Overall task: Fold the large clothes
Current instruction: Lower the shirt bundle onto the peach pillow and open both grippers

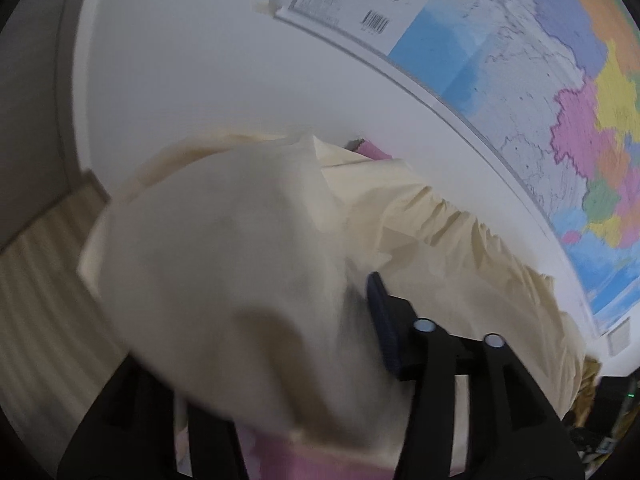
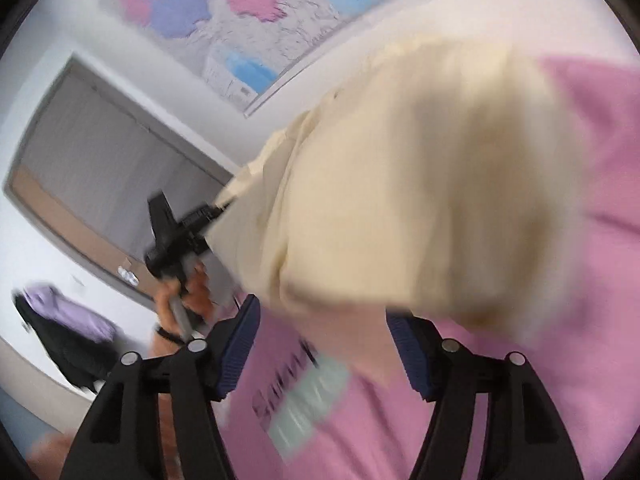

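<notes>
Up in the air, between the two grippers, hangs a big cream cloth (image 1: 224,248). It looks lifted so it can spread out before it is folded; that is my guess from how it hangs.

From the left wrist view, the left gripper (image 1: 280,344) has the cloth draped over it. One blue ribbed pad (image 1: 380,320) shows, but the other side is hidden under the cloth. So I cannot tell if its jaws are open or closed. From the right wrist view, that gripper looks like it holds one edge of the cloth, gripped by a hand (image 2: 180,296).

The right gripper (image 2: 324,356) has its jaws spread wide apart. The cream cloth comes down between them, but the blue pads (image 2: 240,352) do not look pressed on it.

The cloth looks thin and soft. It bunches into little wrinkles along one edge. Behind it is a pink shirt (image 2: 580,320) with blurry letters and a pale green patch.

A bright map (image 1: 560,100) hangs on the white wall (image 1: 180,80). Something purple and black (image 2: 68,332) sits low by the wall, too blurry to name.
</notes>
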